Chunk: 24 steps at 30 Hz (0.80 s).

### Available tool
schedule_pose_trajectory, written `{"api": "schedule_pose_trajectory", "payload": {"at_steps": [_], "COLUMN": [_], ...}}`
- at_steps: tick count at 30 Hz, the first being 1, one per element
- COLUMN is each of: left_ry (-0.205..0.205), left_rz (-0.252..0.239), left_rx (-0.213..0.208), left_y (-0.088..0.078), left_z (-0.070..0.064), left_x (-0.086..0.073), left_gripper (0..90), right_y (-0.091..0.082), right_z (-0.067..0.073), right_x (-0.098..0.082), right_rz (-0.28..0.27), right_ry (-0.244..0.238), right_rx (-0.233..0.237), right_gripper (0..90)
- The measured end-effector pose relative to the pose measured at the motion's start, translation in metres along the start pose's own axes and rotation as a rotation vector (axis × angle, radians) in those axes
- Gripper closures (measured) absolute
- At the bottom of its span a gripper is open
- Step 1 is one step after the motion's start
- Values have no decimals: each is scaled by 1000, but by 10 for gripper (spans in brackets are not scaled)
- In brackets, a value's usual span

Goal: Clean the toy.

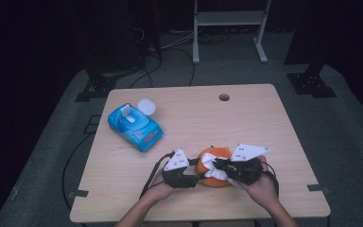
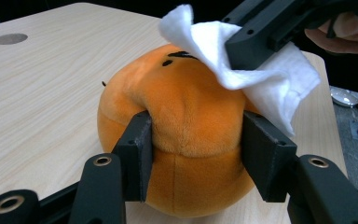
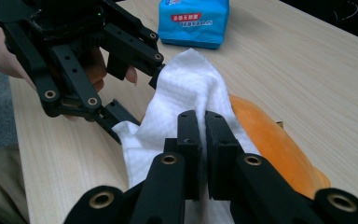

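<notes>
An orange plush toy point(image 1: 214, 153) point(image 2: 182, 116) point(image 3: 270, 140) sits near the table's front edge. My left gripper point(image 1: 197, 176) point(image 2: 196, 149) is shut on it, one pad pressing into each side. A white wipe point(image 1: 213, 165) point(image 2: 265, 79) point(image 3: 182, 102) lies draped over the top of the toy. My right gripper point(image 1: 221, 165) point(image 3: 202, 144) is shut on that wipe, pinching a fold between its pads, just above the toy. In the right gripper view the left gripper point(image 3: 130, 88) shows at the upper left.
A blue pack of wet wipes point(image 1: 134, 126) point(image 3: 193, 21) lies at the table's left, with a white round lid point(image 1: 146, 106) beside it. A cable hole point(image 1: 224, 97) point(image 2: 10, 38) is near the far edge. The table's front edge point(image 1: 198, 215) is close to both hands.
</notes>
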<state>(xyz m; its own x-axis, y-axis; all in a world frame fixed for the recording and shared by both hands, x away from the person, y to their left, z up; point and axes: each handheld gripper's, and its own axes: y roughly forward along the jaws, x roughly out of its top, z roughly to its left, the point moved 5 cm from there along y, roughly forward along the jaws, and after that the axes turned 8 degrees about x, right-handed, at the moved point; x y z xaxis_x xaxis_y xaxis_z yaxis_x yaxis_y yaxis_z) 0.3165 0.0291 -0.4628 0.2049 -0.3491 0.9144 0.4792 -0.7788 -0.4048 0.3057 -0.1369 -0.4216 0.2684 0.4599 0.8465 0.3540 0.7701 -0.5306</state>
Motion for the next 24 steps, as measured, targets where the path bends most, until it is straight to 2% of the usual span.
{"api": "schedule_pose_trajectory", "payload": {"at_steps": [2,3,4,5,6,7,8,9,10,12,13,14,15,16,17,18,19,20,21,22,24], "left_ry": [-13,-3,-3,-14,-14,-50,-50,-110,-110,-193,-220,-215,-193,-171,-127,-127,-107,-78,-48,-24,16], "left_rz": [-3,0,0,-3,-3,-8,-8,-16,-16,-12,-2,6,13,12,3,3,-1,-2,-6,-9,-11], "left_rx": [-12,-15,-15,-21,-21,-22,-22,-30,-30,-35,-33,-26,-17,-9,2,2,4,5,5,2,2], "left_y": [-1,-1,-1,-1,-1,-1,-1,-1,-1,1,4,5,6,5,3,3,2,2,2,2,3], "left_z": [1,0,0,1,1,3,3,6,6,8,7,6,5,4,3,3,2,0,-2,-6,-11], "left_x": [-1,-1,-1,-1,-1,0,0,2,2,2,0,-1,-2,-3,-2,-2,0,1,2,3,4], "left_gripper": [473,473,472,470,459,436,410,386,356,320,299,278,278,300,398,428,444,444,463,463,467], "right_y": [-2,-8,-8,-14,-14,-16,-16,-14,-14,-13,-12,-8,-8,-6,-7,-7,-9,-9,-8,-8,-3], "right_z": [-5,-15,-15,-27,-27,-38,-38,-43,-43,-40,-37,-30,-30,-28,-27,-27,-23,-23,-12,-12,-1], "right_x": [0,-2,-2,-6,-6,-13,-13,-22,-22,-22,-21,-21,-21,-21,-20,-20,-15,-15,-7,-7,-1], "right_rz": [-7,-16,-16,-22,-22,-2,-2,18,18,20,23,37,37,45,44,44,19,19,-9,-9,-10], "right_ry": [9,32,32,63,63,87,87,118,118,129,125,119,119,112,113,113,95,95,70,70,26], "right_rx": [0,-34,-34,-67,-67,-93,-93,-86,-86,-59,-48,-32,-32,-32,-33,-33,-33,-33,6,6,35], "right_gripper": [850,849,849,849,849,849,849,850,850,850,849,850,850,850,850,850,850,850,850,850,849]}}
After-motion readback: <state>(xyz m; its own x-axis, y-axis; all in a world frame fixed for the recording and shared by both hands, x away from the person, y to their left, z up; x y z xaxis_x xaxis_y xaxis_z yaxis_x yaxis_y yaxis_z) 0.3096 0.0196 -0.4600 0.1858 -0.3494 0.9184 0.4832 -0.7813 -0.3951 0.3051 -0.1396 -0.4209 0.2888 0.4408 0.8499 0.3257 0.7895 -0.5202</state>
